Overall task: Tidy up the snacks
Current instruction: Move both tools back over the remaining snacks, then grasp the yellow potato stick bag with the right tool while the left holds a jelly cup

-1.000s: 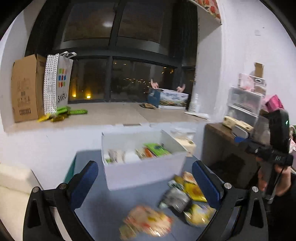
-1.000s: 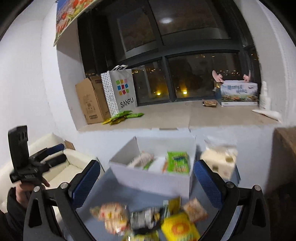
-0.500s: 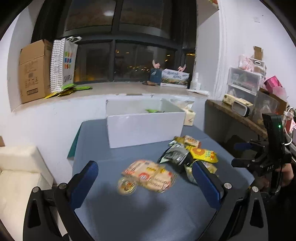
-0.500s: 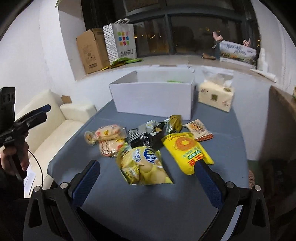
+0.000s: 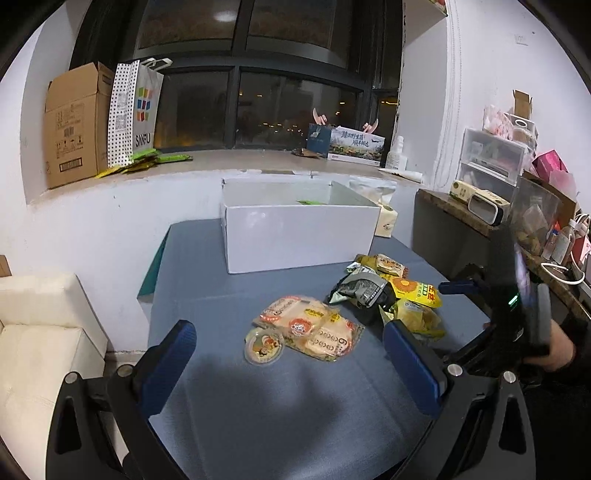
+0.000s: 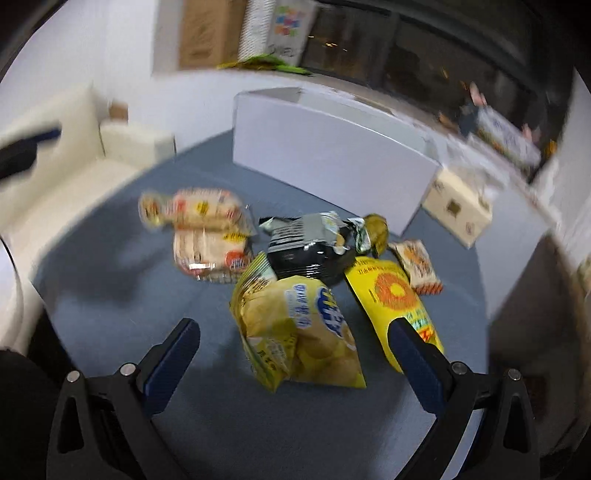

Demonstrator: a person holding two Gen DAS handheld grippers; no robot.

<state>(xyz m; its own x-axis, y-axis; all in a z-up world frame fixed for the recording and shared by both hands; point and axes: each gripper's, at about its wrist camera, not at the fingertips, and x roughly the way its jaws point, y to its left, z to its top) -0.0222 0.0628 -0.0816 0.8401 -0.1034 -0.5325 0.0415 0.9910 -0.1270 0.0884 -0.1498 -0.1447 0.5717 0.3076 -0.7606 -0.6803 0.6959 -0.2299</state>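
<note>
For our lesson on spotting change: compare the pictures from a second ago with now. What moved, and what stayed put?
Both grippers pulled back and tilted down from the white box toward the loose snacks; the right gripper now hangs over the yellow chip bag. Nothing was grasped. Left gripper jaws stay open; snacks unmoved.

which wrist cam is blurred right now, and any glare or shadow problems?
Right wrist view: motion-smeared and tilted, worst toward the edges, white box streaky, chip bag print soft. Left wrist view: sharp, fisheye bends the window ledge; ceiling lamp reflection in the dark window; soft shadow on the grey table between the left gripper fingers.
</note>
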